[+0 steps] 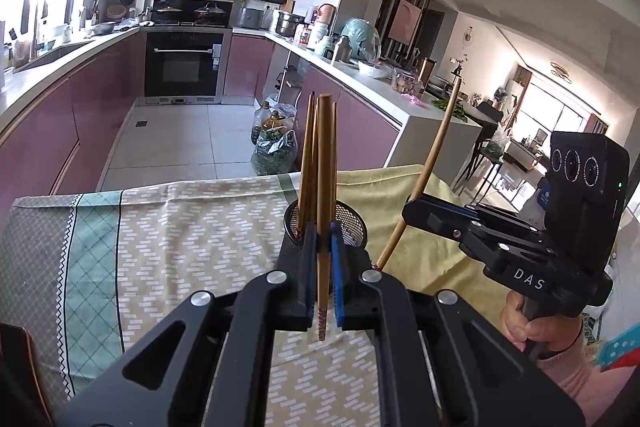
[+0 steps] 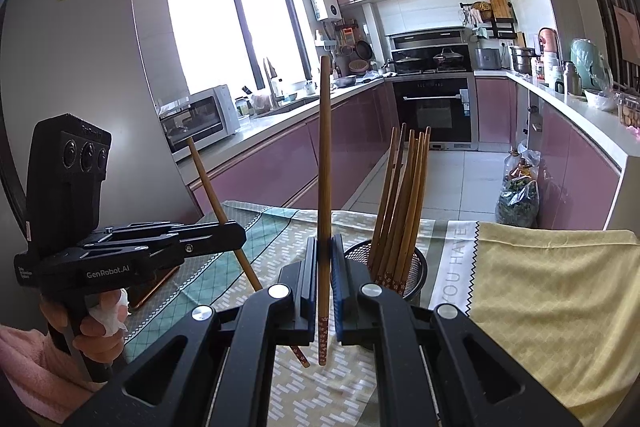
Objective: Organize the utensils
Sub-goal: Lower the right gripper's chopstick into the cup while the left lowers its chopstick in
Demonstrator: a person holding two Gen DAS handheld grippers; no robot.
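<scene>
Pink-fronted kitchen cabinets (image 2: pixel 352 147) are running along both walls, and a table covered by a patterned cloth (image 1: pixel 180 227) is filling the foreground of both wrist views.

At the left, in the right wrist view, a hand in a pink sleeve (image 2: pixel 100 327) is holding the left gripper (image 2: pixel 236 237). Its jaws are closing tightly on one bamboo chopstick (image 2: pixel 208 183), which is leaning with its plain end up and its decorated end down, over the cloth (the left wrist view is showing this same chopstick (image 1: pixel 325 187) standing nearly upright between the blue pads).

In the middle, the right gripper (image 2: pixel 325 267) is also pinching a single chopstick (image 2: pixel 325 155), and this one is standing almost vertical, with its flowered tip hanging below the pads and not touching the cloth.

Just to the right of it, a black wire-mesh holder (image 2: pixel 416 267) is standing on the cloth, and a bundle of chopsticks (image 2: pixel 404 203) is leaning inside it, decorated ends down. Further to the right, a yellow cloth (image 2: pixel 552 287) is lying over the table edge.
</scene>
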